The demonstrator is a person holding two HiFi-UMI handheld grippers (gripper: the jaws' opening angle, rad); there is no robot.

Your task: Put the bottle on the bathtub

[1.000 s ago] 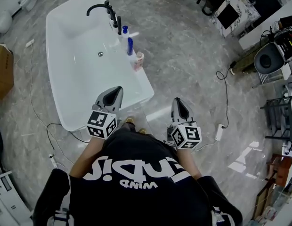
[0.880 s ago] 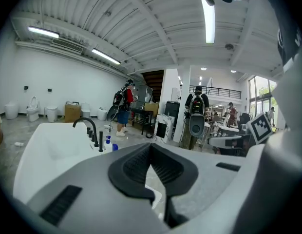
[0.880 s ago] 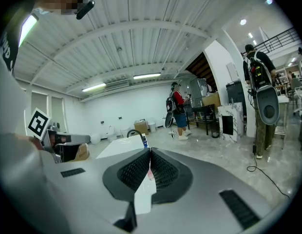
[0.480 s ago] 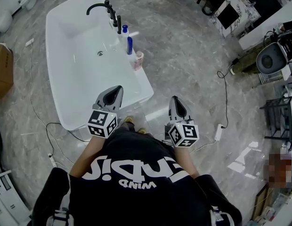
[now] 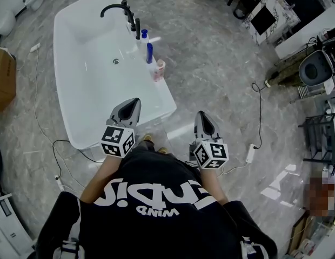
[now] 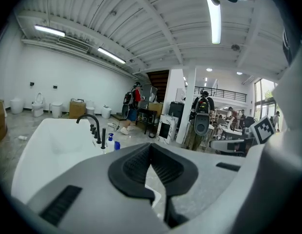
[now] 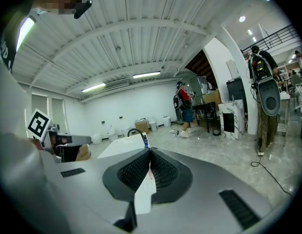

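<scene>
Above the bathtub, ceiling lights, in gripper views only.

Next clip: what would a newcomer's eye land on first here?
The big white bathtub fills the head view's upper left, with a black faucet at its far end and a few bottles along its right rim. Below it, close to the person, the left gripper and right gripper hover with jaws together, holding nothing.

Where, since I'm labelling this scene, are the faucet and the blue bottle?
Faucet [image 5: 111,6], head view, on its curved black spout.
Blue bottle [image 5: 149,52], head view, on its body.
</scene>
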